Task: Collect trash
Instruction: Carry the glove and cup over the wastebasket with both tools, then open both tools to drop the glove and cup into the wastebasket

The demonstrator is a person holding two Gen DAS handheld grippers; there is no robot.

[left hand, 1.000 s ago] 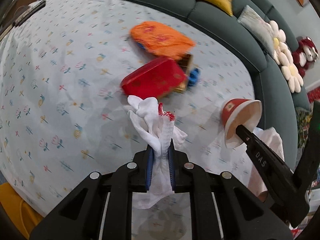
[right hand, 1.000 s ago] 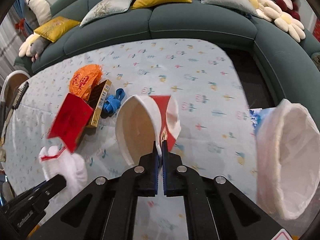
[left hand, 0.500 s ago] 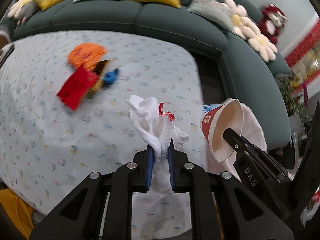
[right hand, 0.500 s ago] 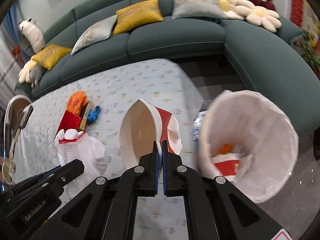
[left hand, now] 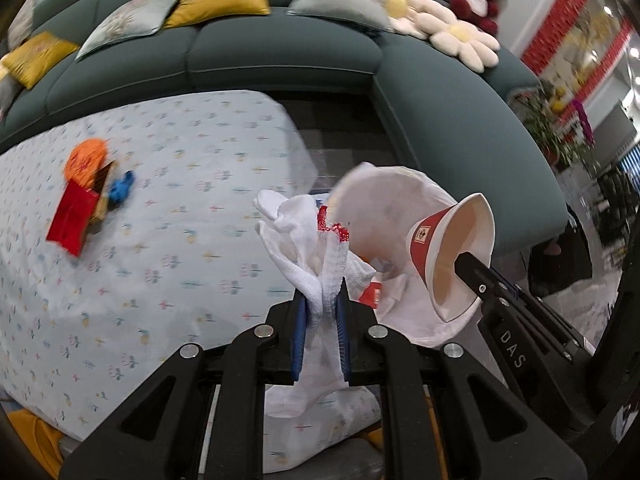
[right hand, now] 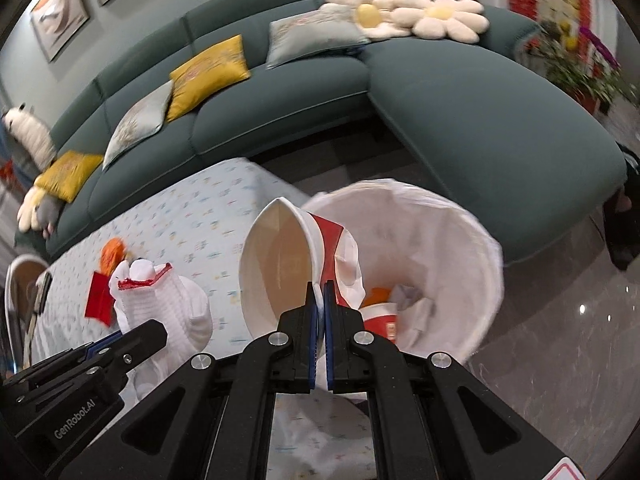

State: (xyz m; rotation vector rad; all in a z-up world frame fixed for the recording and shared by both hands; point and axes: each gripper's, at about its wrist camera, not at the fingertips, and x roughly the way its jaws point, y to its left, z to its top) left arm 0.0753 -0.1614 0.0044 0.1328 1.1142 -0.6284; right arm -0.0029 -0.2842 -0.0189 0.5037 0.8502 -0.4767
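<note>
My left gripper is shut on a white knit glove with a red cuff, held up beside the table's right end. My right gripper is shut on the rim of a squashed red and white paper cup. The cup hangs over the near rim of a white-lined trash bin, which holds a red cup and crumpled paper. In the right wrist view the glove and left gripper show at lower left. On the table lie a red packet, an orange wrapper and a blue scrap.
The table wears a light floral cloth. A dark green curved sofa with yellow, grey and flower cushions wraps behind it and the bin. Glossy grey floor lies to the right of the bin. A chair back shows at far left.
Both grippers have swung right and upward from over the table to the trash bin, carrying the glove and the cup. The red packet and orange wrapper now lie far to the left.
</note>
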